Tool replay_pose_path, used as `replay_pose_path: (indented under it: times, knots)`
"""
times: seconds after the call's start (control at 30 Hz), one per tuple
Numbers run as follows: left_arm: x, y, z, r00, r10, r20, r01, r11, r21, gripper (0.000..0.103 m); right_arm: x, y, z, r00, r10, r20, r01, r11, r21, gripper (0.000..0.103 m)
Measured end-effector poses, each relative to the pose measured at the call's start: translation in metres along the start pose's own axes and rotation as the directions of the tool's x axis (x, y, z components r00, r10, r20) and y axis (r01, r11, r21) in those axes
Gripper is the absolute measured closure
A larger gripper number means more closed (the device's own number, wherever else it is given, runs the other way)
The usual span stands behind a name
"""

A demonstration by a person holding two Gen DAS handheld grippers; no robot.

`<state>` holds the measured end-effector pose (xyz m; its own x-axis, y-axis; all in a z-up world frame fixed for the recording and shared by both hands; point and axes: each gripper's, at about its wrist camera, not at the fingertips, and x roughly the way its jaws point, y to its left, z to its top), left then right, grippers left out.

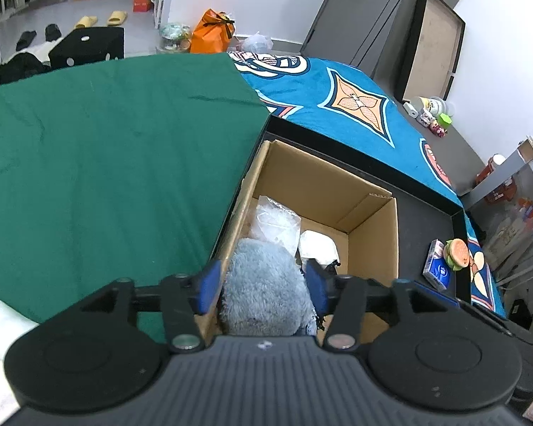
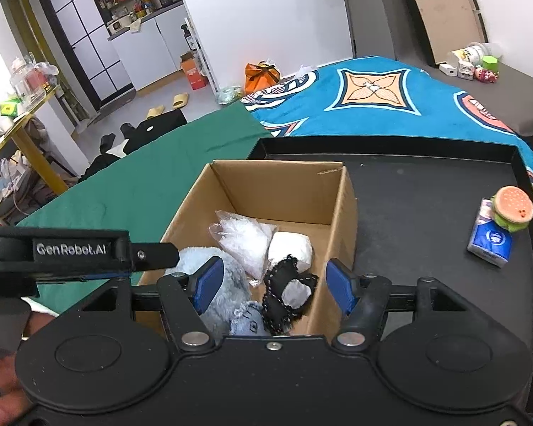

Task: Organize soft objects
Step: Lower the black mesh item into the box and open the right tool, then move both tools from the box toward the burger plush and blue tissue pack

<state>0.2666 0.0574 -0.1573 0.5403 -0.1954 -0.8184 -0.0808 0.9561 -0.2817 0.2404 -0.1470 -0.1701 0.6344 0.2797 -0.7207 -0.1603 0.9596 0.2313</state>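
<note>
My left gripper (image 1: 263,285) is shut on a fluffy grey-blue plush toy (image 1: 266,284) and holds it over the near left corner of an open cardboard box (image 1: 373,220). The same plush (image 2: 227,294) shows in the right wrist view inside the box (image 2: 344,220). The box also holds a clear bag of white fluff (image 2: 245,239), a white soft lump (image 2: 291,248) and a black-and-grey soft toy (image 2: 287,294). My right gripper (image 2: 275,287) is open and empty above the box's near edge. A burger plush (image 2: 513,211) lies on a blue tissue pack (image 2: 490,241) to the right.
The box stands in a black tray (image 2: 426,195) on a bed with a green cloth (image 1: 106,159) and a blue patterned blanket (image 1: 355,106). Small items (image 2: 472,64) stand on a grey surface at the far right. Slippers, bags and a black stool are on the floor behind.
</note>
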Motion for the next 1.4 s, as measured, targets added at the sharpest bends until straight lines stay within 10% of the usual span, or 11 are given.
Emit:
replay_pose_path:
  times: [0.63,1.4]
  knots:
    - [-0.033,-0.048,-0.013,0.993,0.094,0.078,-0.104,0.985,0.14,0.001,-0.046,-0.038,-0.007,0.999,-0.04,0.031,0.039,0.998,0.04,0.0]
    - [-0.031,-0.121,-0.029,0.993,0.101,0.059,-0.113,0.964,0.239,0.0,-0.081,-0.123,-0.014,0.994,-0.077,0.073,0.068,0.99,0.125,0.0]
